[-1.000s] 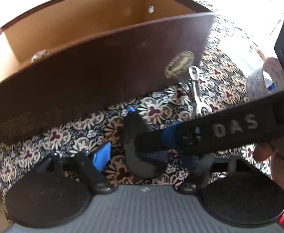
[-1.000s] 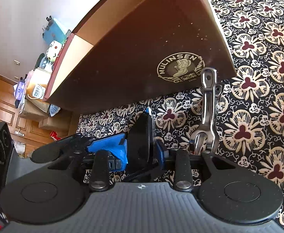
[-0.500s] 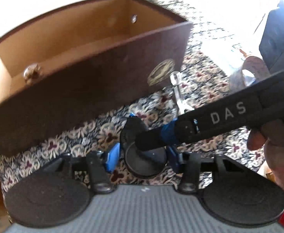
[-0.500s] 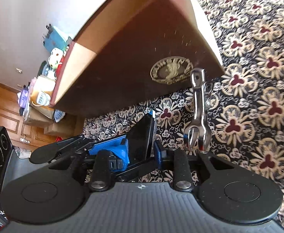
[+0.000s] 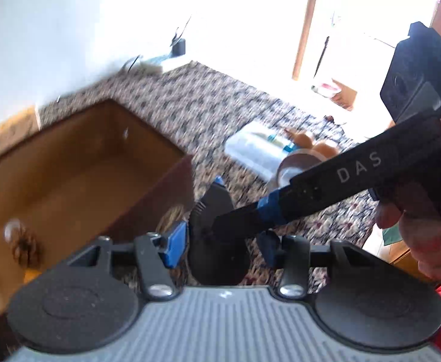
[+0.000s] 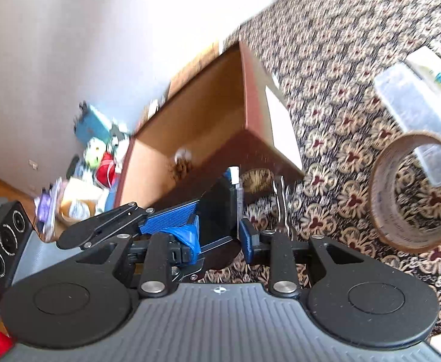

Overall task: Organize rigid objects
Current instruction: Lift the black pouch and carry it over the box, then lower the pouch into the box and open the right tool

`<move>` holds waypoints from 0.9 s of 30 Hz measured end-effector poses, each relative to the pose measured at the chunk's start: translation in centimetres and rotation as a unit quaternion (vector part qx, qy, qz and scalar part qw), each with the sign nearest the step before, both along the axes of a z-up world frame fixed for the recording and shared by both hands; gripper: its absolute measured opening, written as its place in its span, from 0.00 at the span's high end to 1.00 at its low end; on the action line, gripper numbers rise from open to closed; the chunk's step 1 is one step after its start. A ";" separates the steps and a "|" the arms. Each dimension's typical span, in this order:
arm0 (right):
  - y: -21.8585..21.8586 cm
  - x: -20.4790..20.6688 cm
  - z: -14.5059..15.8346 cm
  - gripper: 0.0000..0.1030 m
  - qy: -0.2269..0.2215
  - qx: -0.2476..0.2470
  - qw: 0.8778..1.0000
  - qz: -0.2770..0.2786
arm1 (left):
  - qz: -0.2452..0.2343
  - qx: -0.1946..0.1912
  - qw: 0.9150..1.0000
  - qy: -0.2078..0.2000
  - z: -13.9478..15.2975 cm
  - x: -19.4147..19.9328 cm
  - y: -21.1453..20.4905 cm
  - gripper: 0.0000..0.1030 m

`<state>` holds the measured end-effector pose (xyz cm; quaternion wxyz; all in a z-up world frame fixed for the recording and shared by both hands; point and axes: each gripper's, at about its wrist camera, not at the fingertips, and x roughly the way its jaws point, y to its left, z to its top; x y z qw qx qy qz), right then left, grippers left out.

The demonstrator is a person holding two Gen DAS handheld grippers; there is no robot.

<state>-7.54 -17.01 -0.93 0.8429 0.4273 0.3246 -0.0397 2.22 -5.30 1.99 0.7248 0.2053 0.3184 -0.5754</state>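
**Black disc between both grippers, box one item in**

The flat black disc-shaped object [image 5: 217, 241] is up off the patterned cloth [image 6: 341, 69], near the brown box's [image 5: 78, 169] front corner. The right gripper [image 6: 220, 229] is clamped on it edge-on. The left gripper [image 5: 220, 241] has it between its fingers and its jaws are closing, though through the blur I cannot be sure the pads press it.

A pine cone [image 5: 24, 247] already lies inside the box, by its near wall, so sorting has started but looks far from finished. Still out on the cloth: a metal wrench [image 6: 282, 205] just in front of the box, a tape roll [image 6: 413, 193] further towards the right edge, and a clear plastic container [image 6: 416, 111] beyond it.
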 end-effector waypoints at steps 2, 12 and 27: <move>-0.2 0.2 1.0 0.89 -0.010 -0.010 1.000 -0.009 | -0.012 -0.014 1.000 -0.007 0.8 -0.1 -0.1 0.54; -0.2 5.9 4.2 0.89 -0.062 -0.056 0.996 0.014 | 0.011 -0.067 0.997 -0.040 4.1 4.0 0.9 0.54; -0.3 20.0 1.4 0.89 -0.003 -0.053 0.993 0.110 | 0.126 -0.004 0.991 0.048 0.9 17.3 1.8 0.56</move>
